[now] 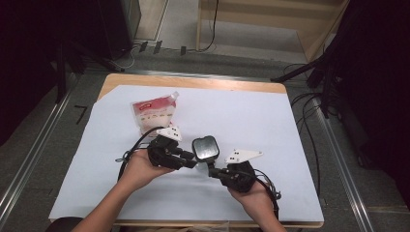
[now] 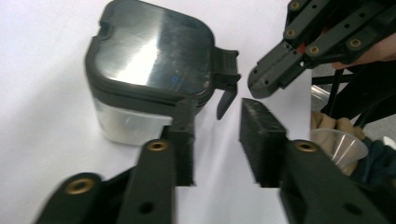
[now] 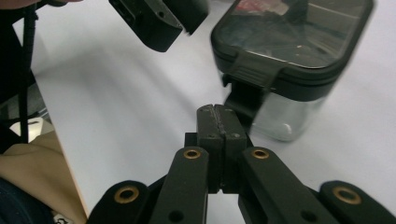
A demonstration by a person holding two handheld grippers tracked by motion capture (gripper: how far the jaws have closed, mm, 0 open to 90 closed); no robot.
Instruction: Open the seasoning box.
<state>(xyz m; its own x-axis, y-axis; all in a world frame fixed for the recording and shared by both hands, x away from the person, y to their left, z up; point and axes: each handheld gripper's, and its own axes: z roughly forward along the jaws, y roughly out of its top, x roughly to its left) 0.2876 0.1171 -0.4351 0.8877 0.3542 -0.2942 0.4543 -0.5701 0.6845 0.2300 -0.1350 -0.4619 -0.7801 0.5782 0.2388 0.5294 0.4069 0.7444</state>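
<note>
Near the middle of the table (image 1: 290,140), on its white sheet, stands a small clear canister (image 1: 205,148) with a dark, rounded-square lid (image 2: 149,51) and a latch tab (image 2: 227,81) hanging open off one side of that lid. Both grippers close in on it from the person's side.

From the high view, the left gripper (image 1: 189,162) sits at about 8 o'clock from the canister, its jaws spread apart with nothing between them; in the left gripper view one jaw lies right up against the canister's near corner, whether touching I cannot tell, and the other stands off to the side of the latch. The right gripper (image 1: 211,170) lies at roughly 5 o'clock from the canister, jaws pressed together on nothing; in the right gripper view the closed tip points at 12 o'clock straight toward the latch tab, just short of it or perhaps touching.

That latch is what the coming move turns on: it faces the right gripper, which is the nearer of the two to it, while the open left gripper is placed to brace the body. The canister's long axis is upright.

At 10 o'clock from the canister, well apart, a red-and-white spouted pouch (image 1: 153,113) lies flat on the sheet.
</note>
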